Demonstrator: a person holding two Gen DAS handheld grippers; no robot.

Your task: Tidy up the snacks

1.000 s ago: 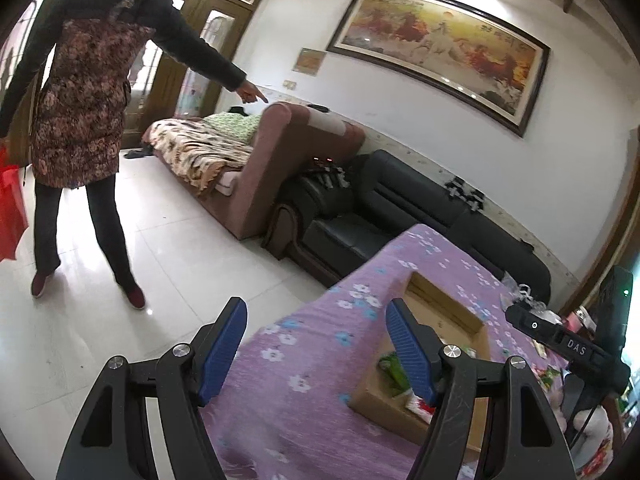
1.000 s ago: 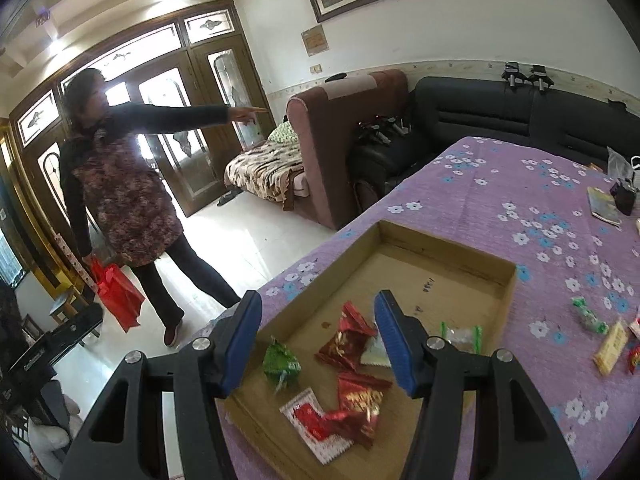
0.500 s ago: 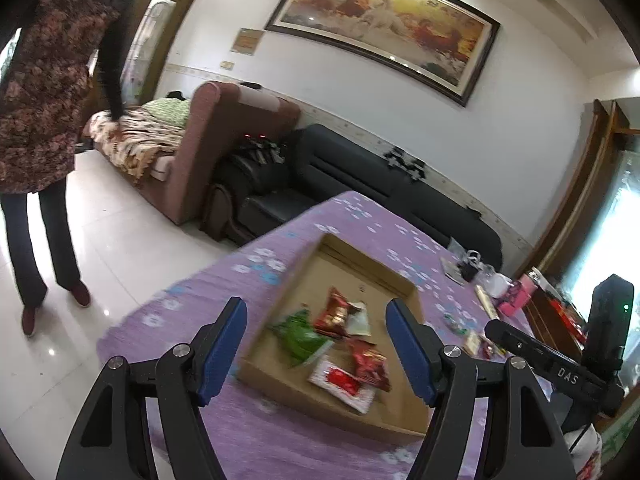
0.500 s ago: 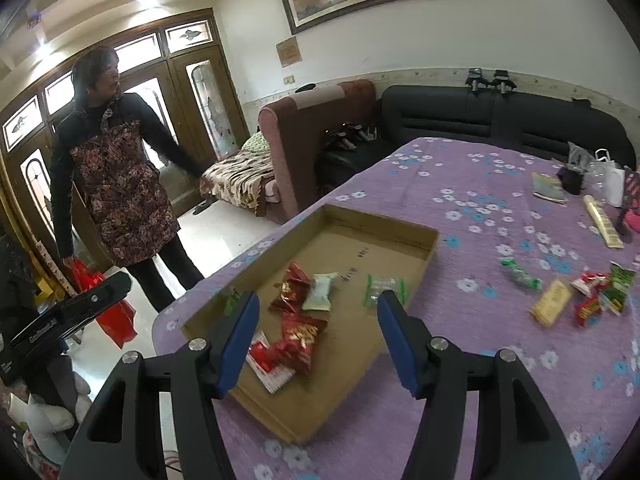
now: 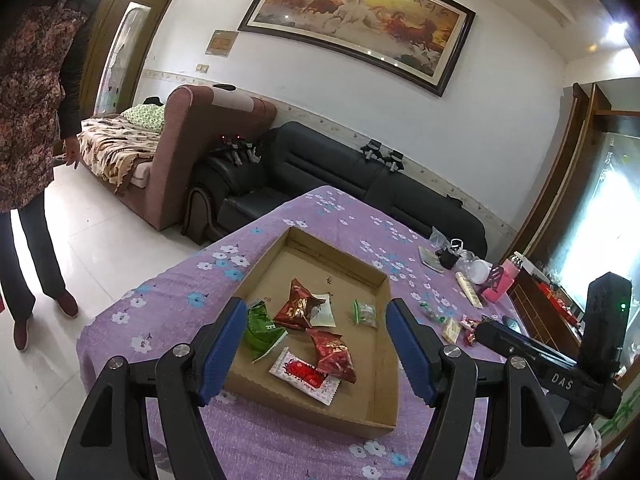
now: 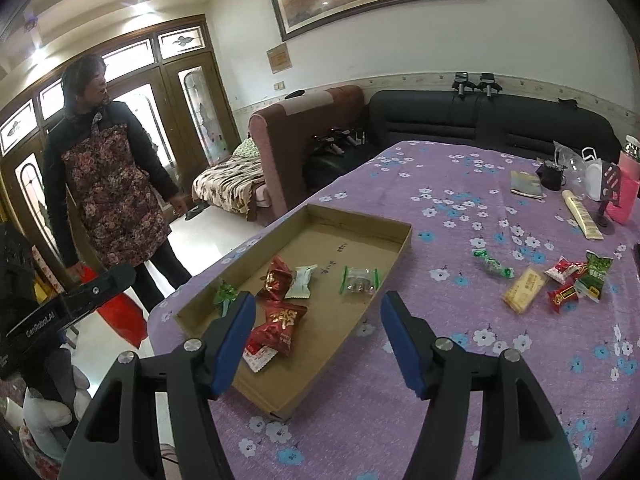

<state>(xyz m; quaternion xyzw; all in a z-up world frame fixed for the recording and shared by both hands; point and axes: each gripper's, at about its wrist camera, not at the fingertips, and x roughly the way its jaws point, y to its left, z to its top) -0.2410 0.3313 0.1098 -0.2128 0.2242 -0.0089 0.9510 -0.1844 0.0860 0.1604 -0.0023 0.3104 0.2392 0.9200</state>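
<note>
A shallow cardboard tray [image 5: 380, 416] [image 6: 402, 248] lies on the purple flowered tablecloth and holds several snack packets: red ones [image 5: 298, 306] [image 6: 282, 322], a green one [image 5: 262, 326], a white one [image 6: 302, 276] and a clear green-edged one [image 6: 360, 280]. Several loose snacks lie on the cloth right of the tray, among them a yellow bar [image 6: 524, 288], a green candy [image 6: 492, 264] and red packets [image 6: 564, 296]. My left gripper [image 5: 316, 348] is open and empty above the tray's near end. My right gripper [image 6: 318, 340] is open and empty above the tray's near right edge.
A person in a floral vest [image 6: 108, 196] stands on the floor left of the table. A black sofa [image 6: 488, 124] and a brown armchair [image 5: 216, 152] stand behind the table. A pink bottle [image 6: 624, 192], a booklet [image 6: 526, 184] and cups sit at the far right.
Both grippers have swung to the right and come over the table; the tray and the loose snacks have come into full view. The person has lowered the outstretched arm.
</note>
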